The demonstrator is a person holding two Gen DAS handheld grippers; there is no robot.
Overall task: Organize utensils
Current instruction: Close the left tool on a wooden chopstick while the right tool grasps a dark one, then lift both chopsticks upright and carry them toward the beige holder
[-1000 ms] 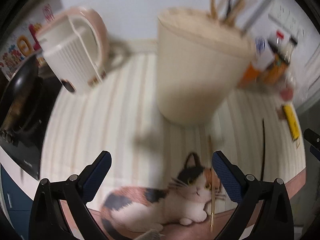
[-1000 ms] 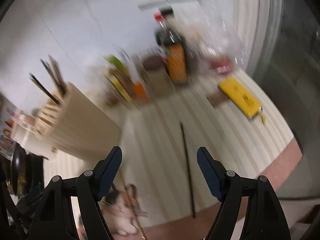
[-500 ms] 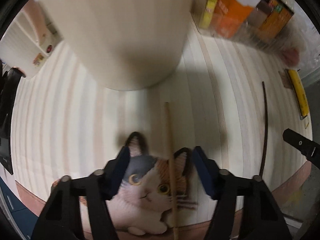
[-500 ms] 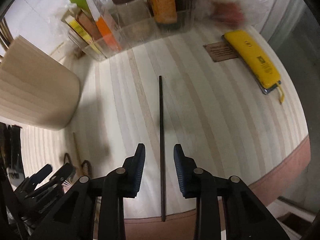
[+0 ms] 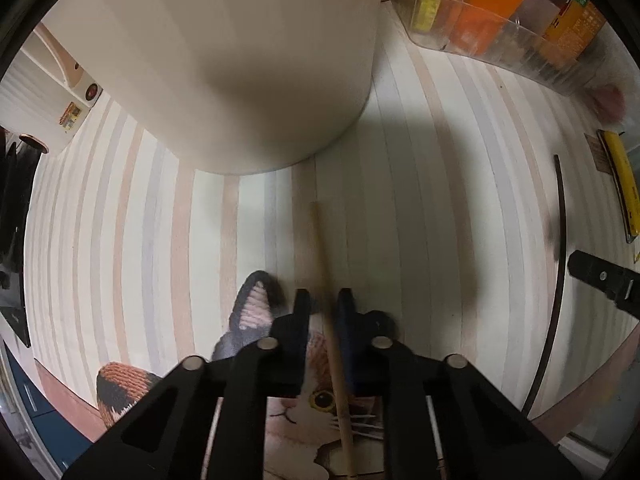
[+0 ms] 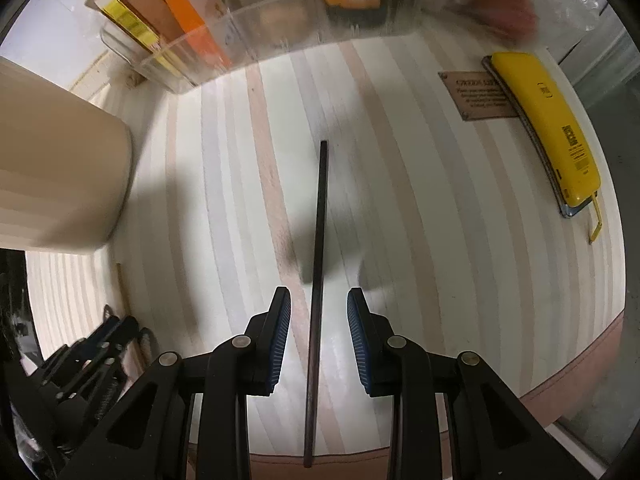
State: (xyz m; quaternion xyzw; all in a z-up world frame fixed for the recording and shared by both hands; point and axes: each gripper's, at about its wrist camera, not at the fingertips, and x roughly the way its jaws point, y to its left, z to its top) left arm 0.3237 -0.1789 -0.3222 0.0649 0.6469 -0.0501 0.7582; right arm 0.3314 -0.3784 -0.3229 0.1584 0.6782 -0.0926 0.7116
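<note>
Your wooden chopstick (image 5: 326,292) lies on the striped table (image 5: 120,220), its near part across the cat mat (image 5: 256,312); the left gripper (image 5: 323,300) has its jaws closed on it, pads pressing either side. A second ago those jaws stood wide with the stick off to one side; half a second ago they straddled it half-open. Judgement: the left grasp is made and the stick is ready to lift.

Your black chopstick (image 6: 318,264) lies well apart on the bare stripes, running between the jaws of the right gripper (image 6: 318,316). These stand part-open, a gap showing on both sides, no contact. They narrowed from wide and have held that width while the gripper came down over the stick. Judgement: the right side needs its closing squeeze.

The beige holder (image 5: 240,60) stands near, beyond the wooden stick's far tip. The clear bin (image 6: 248,40) of packets and the yellow case (image 6: 548,128) are unmoved.
</note>
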